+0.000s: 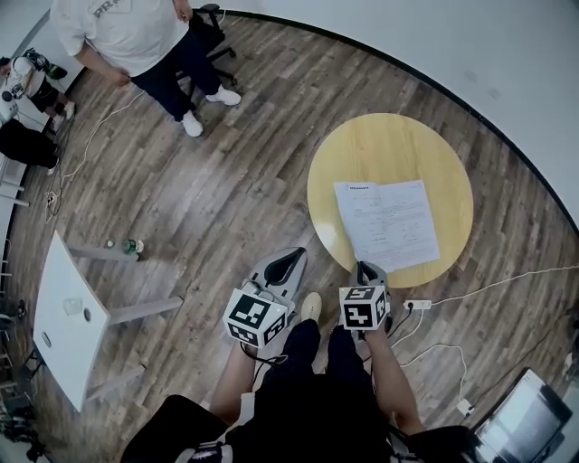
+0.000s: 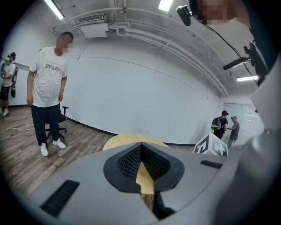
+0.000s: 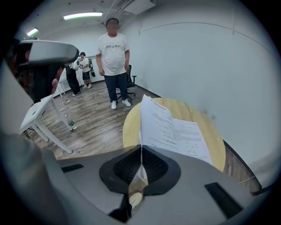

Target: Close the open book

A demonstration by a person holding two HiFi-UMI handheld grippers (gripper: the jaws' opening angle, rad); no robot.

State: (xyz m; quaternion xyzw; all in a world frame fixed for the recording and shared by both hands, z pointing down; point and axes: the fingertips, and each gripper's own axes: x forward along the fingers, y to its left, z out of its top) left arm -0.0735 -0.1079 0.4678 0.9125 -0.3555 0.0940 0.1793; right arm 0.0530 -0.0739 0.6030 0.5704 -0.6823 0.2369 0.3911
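Note:
An open book (image 1: 387,223) with white printed pages lies on the round yellow table (image 1: 398,145). My right gripper (image 1: 364,269) is at the book's near left corner, shut on the left page. In the right gripper view that page (image 3: 153,118) stands up from the shut jaws (image 3: 141,151), while the right page (image 3: 191,143) lies flat on the table (image 3: 210,127). My left gripper (image 1: 291,258) hangs over the floor to the left of the table, shut on nothing. In the left gripper view its pads meet (image 2: 141,146), with the table (image 2: 120,140) beyond them.
A person in a white shirt (image 1: 136,36) stands across the wooden floor beside an office chair (image 1: 213,27). A white table (image 1: 63,316) and a bottle (image 1: 132,245) are at the left. A power strip (image 1: 417,305) and cables lie by the round table's near edge.

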